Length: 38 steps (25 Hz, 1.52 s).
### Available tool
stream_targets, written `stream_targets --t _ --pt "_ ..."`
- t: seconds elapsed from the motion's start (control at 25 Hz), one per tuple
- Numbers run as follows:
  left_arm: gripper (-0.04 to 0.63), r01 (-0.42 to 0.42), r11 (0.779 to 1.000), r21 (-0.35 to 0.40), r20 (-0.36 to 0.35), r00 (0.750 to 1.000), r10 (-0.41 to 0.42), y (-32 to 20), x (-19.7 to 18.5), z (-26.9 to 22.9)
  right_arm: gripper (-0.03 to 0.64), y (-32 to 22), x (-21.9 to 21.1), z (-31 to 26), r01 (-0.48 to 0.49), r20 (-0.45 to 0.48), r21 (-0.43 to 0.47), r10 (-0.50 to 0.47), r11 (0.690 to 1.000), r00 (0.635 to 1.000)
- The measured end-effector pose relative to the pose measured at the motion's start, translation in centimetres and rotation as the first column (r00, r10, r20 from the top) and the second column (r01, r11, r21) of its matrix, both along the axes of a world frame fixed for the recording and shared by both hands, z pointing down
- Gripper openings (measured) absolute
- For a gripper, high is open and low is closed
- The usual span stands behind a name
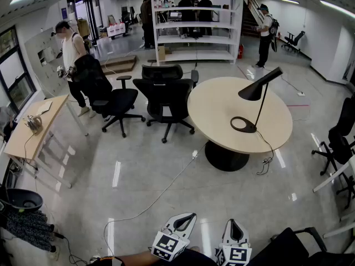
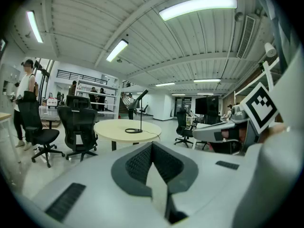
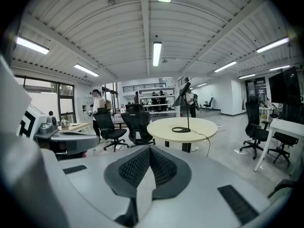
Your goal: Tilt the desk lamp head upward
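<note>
A black desk lamp (image 1: 258, 88) stands on the round beige table (image 1: 213, 112) across the room, its cone head angled down to the left and its ring base on the tabletop. My left gripper (image 1: 185, 220) and right gripper (image 1: 234, 226) sit at the bottom edge of the head view, far from the table. In the left gripper view the lamp (image 2: 141, 112) is small and distant beyond the left gripper (image 2: 152, 148), whose dark pads meet with nothing between them. The right gripper (image 3: 149, 151) is likewise shut and empty, pointing toward the lamp (image 3: 186, 109).
Two black office chairs (image 1: 166, 93) (image 1: 113, 101) stand left of the table. A person (image 1: 69, 49) stands by a wooden desk (image 1: 33, 132). A white cable (image 1: 161, 195) runs over the floor. More chairs (image 1: 338, 143) (image 1: 294, 248) are at the right; shelving (image 1: 194, 26) stands behind.
</note>
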<state>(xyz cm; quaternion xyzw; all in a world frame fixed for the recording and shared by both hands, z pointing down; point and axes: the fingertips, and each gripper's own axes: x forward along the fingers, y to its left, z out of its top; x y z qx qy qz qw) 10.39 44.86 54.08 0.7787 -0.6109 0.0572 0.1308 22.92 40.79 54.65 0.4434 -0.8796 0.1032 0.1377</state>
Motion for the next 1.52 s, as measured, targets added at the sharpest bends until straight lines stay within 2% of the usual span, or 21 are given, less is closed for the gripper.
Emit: stream_targets --t 0.24,0.4,0.6,1.16,1.52 --pt "0.044 0.019 1.000 0.018 -0.002 1.000 -0.019 -4.3 -3.3 -0.2 0.009 -4.6 -3.8 -1.4 0.030 -0.009 0.032 -0.030 0.999 1.000" --pt "0.044 0.002 0.999 0.039 0.005 1.000 -0.002 -8.4 -5.6 -2.2 0.009 -8.9 -5.6 -3.6 -0.021 -0.004 0.079 0.021 0.997 1.000" --pt "0.044 -0.028 0.997 0.068 -0.024 0.999 0.030 -12.5 -8.7 -5.0 0.009 -12.9 -8.6 -7.0 -0.078 0.007 0.117 0.078 0.990 0.997" --pt "0.044 -0.147 0.985 0.094 -0.105 0.982 0.156 -18.6 -16.1 -6.4 0.009 -17.4 -16.7 -9.3 -0.179 -0.050 0.141 0.187 0.974 0.981" --pt "0.044 -0.123 0.988 0.096 -0.097 0.987 0.132 -21.4 -21.1 -6.2 0.009 -20.3 -20.8 -8.6 -0.178 -0.059 0.132 0.187 0.975 0.981"
